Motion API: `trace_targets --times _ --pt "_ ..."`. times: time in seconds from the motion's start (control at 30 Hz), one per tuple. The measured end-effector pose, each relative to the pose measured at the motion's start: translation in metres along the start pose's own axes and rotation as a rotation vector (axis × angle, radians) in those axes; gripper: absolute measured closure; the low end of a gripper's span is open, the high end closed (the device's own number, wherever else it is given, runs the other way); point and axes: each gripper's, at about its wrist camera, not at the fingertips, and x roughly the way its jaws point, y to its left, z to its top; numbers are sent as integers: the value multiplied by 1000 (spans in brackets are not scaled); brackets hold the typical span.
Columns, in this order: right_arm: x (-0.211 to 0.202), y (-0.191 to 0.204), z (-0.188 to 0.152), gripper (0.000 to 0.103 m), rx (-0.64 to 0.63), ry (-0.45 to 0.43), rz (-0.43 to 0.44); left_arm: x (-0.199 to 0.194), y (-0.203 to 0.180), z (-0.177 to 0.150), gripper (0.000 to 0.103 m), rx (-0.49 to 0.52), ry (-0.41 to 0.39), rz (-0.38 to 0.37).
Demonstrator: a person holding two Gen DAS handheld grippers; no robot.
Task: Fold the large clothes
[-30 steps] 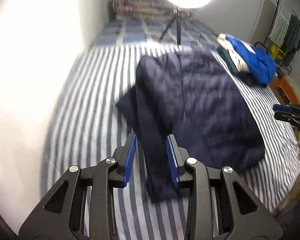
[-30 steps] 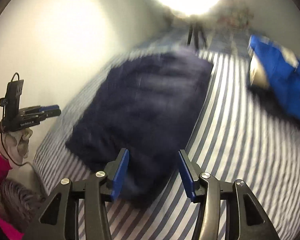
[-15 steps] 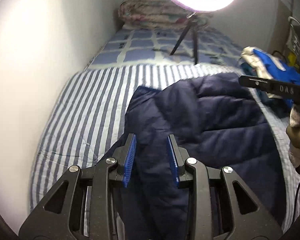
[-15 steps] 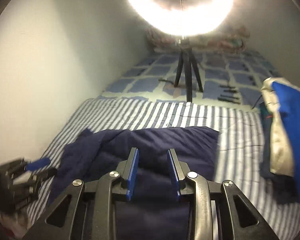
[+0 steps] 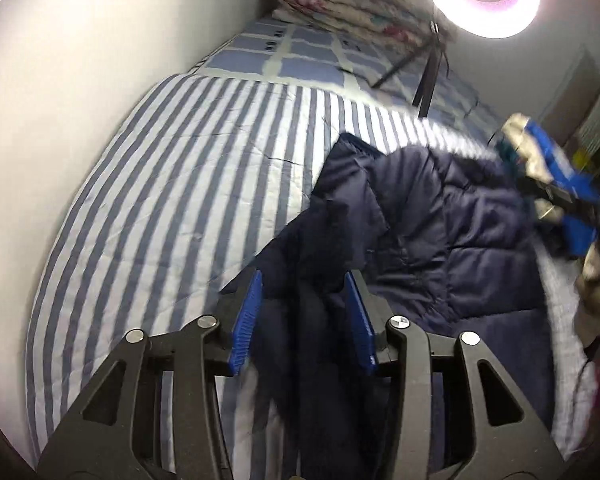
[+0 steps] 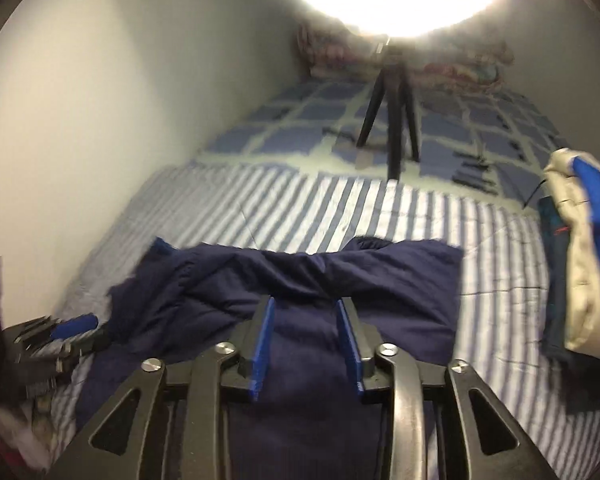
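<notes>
A: Both sets of fingers are opening now. The left gripper [image 5: 304, 320] had been narrower; navy jacket [image 5: 440, 232] fabric hangs between its fingers, not pinched.

B: Right gripper [image 6: 306, 340] too, jacket bunched beyond its fingertips on the striped bed [image 6: 300, 208]. That fold looks released.

Jacket on the bed, wall to its left

The jacket [image 6: 300, 280] lies on the bed [image 6: 284, 200]; behind it stands the tripod [image 6: 392, 120], a pile of clothes [image 6: 580, 264] to the right, bedding [image 5: 340, 0] farthest back.
</notes>
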Motion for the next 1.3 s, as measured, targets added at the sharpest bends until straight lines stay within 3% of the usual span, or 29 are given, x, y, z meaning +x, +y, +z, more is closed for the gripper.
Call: trace_targets --times 0.07,0.1,0.17,0.23,0.4,0.6,0.8,0.93,1.17,1.3 --pt "-33 -7 -9 43 5 -39 44 -18 20 -2 36 -75 6 -68" --pt "-47 -11 -15 40 6 -58 62 -25 28 -4 24 -111 5 -85" --pt "-68 -18 -26 25 0 -78 91 -34 46 -11 23 -186 4 -152" --pt "-91 -27 -46 16 -16 -88 139 -33 58 -19 23 -243 38 -216" --pt "-109 -54 -93 13 62 -38 169 -6 75 -40 23 -405 143 -382" --pt "-86 -91 -138 11 266 42 228 26 83 -59 23 -555 190 -510" --pt "-55 -106 -159 11 366 79 309 39 78 -55 23 -534 196 -622" --pt "-38 -103 -166 11 388 107 372 48 75 -49 23 -534 208 -651" --pt "-17 -91 -164 10 413 115 426 59 50 -36 23 -460 246 -636" --pt "-5 -82 -156 13 409 129 436 64 32 -30 27 -409 262 -570"
